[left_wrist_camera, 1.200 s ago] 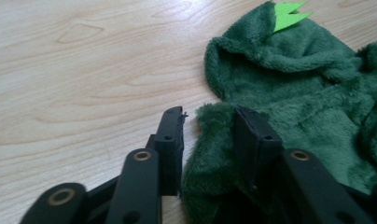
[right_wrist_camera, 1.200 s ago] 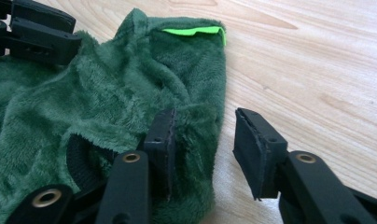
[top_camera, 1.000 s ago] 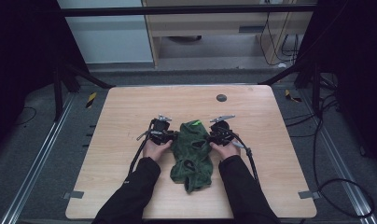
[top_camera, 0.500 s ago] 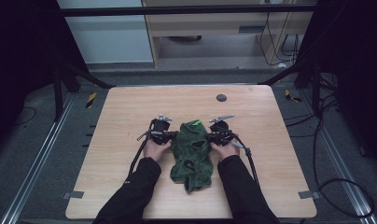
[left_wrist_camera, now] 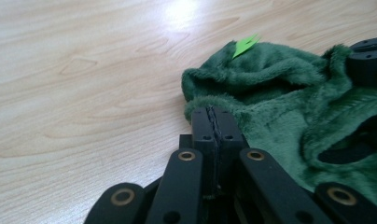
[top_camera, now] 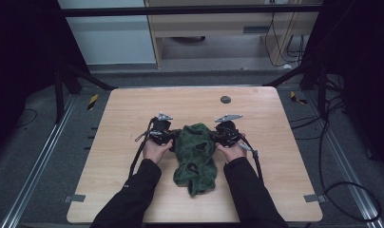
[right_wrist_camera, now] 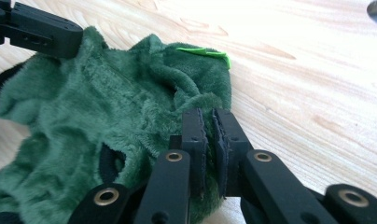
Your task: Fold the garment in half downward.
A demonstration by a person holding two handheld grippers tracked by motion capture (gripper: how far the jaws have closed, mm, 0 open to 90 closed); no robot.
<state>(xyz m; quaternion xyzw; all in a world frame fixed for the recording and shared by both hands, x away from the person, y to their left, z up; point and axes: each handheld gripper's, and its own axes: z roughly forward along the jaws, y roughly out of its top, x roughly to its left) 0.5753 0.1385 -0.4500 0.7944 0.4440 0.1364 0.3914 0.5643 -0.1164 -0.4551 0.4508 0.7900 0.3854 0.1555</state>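
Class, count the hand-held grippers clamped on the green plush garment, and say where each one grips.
2. The left hand-held gripper pinches the green plush garment at its left edge; the right hand-held gripper pinches its right edge.

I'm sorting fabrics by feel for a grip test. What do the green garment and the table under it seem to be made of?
Garment: looks like plush fleece or faux fur, matte deep green with short fuzzy pile standing at the folds; a smooth bright green tag is sewn on. Table: pale wood or wood-look laminate, smooth and slightly glossy, with grain lines and a bright glare patch; which of the two the pictures leave open.
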